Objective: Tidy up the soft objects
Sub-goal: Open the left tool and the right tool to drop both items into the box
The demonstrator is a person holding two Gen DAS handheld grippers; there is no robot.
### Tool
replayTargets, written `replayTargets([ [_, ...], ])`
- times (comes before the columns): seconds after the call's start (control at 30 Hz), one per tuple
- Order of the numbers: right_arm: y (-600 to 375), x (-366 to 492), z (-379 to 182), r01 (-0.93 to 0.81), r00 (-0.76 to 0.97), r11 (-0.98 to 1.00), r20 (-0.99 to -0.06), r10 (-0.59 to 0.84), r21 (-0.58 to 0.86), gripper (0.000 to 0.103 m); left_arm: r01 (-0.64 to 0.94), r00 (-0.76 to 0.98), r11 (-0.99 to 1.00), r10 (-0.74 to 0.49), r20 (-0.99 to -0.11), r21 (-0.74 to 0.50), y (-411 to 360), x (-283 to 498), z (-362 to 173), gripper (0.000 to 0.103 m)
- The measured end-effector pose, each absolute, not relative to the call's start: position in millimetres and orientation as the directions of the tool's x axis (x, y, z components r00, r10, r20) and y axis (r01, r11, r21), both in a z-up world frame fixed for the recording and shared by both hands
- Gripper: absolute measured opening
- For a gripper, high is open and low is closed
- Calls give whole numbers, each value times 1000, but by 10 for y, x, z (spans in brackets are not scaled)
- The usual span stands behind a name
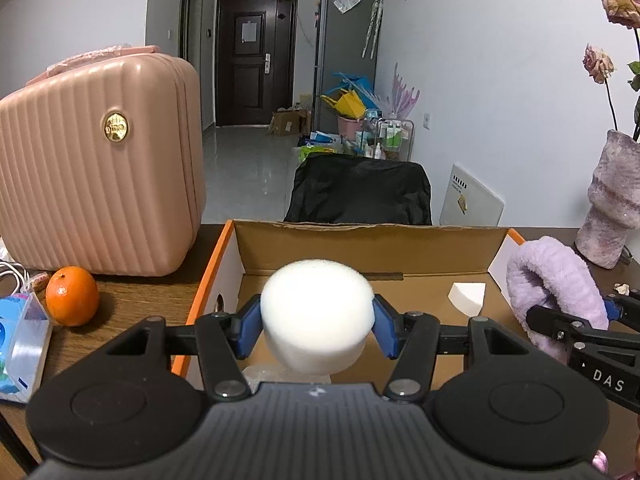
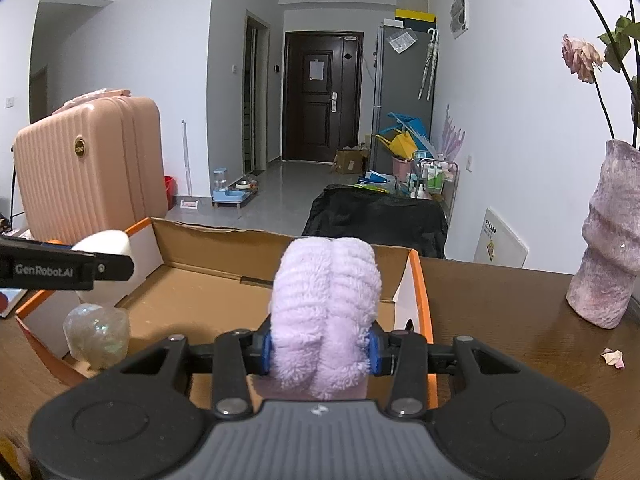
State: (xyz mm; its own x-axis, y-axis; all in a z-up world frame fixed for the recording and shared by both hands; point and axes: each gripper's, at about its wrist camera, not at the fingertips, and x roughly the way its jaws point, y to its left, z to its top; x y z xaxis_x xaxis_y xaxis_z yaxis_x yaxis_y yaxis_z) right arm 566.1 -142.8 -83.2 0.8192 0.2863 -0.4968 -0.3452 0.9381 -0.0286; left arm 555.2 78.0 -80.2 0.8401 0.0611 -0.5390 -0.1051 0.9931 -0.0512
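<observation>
My left gripper (image 1: 316, 328) is shut on a round white sponge (image 1: 316, 312) and holds it above the open cardboard box (image 1: 360, 248). My right gripper (image 2: 320, 350) is shut on a fluffy lilac cloth (image 2: 326, 300) over the box's right side (image 2: 420, 280). The cloth also shows in the left wrist view (image 1: 552, 280), and the sponge shows in the right wrist view (image 2: 106, 242). A small white wedge sponge (image 1: 466, 296) lies in the box. A clear iridescent soft ball (image 2: 98, 336) sits in the box's near left corner.
A pink ribbed case (image 1: 100, 168) stands on the wooden table (image 2: 520, 320) left of the box, with an orange (image 1: 72, 296) and a tissue pack (image 1: 20, 340) in front. A lilac vase (image 2: 612, 240) with dried roses stands at right. A petal (image 2: 614, 358) lies near it.
</observation>
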Motion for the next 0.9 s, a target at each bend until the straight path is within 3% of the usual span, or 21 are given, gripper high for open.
replayTargets([
  [0.07, -1403, 5671, -827, -333, 826, 942, -492, 275, -33, 50, -99, 845, 994, 58, -532, -50, 773, 5540, -796, 62],
  [0.1, -1409, 5674, -830, -329, 829, 944, -491, 270, -36, 56, -97, 846, 994, 56, -529, -50, 762, 5538, -790, 73],
  [0.17, -1425, 5658, -816, -311, 840, 950, -479, 255, -39, 93, -101, 847, 994, 61, -528, -47, 738, 5525, -790, 89],
  [0.23, -1445, 5637, -794, -290, 856, 956, -459, 238, -45, 100, -129, 849, 991, 92, -521, -36, 738, 5512, -787, 99],
  [0.27, -1457, 5631, -780, -283, 860, 958, -454, 233, -44, 101, -142, 849, 989, 104, -519, -34, 747, 5514, -780, 103],
  [0.5, -1490, 5665, -765, -266, 858, 963, -464, 221, -34, 103, -188, 825, 981, 134, -548, -42, 815, 5553, -793, 103],
  [0.9, -1504, 5471, -627, -263, 879, 964, -421, 223, -38, 103, -177, 847, 983, 131, -516, -41, 806, 5382, -668, 103],
])
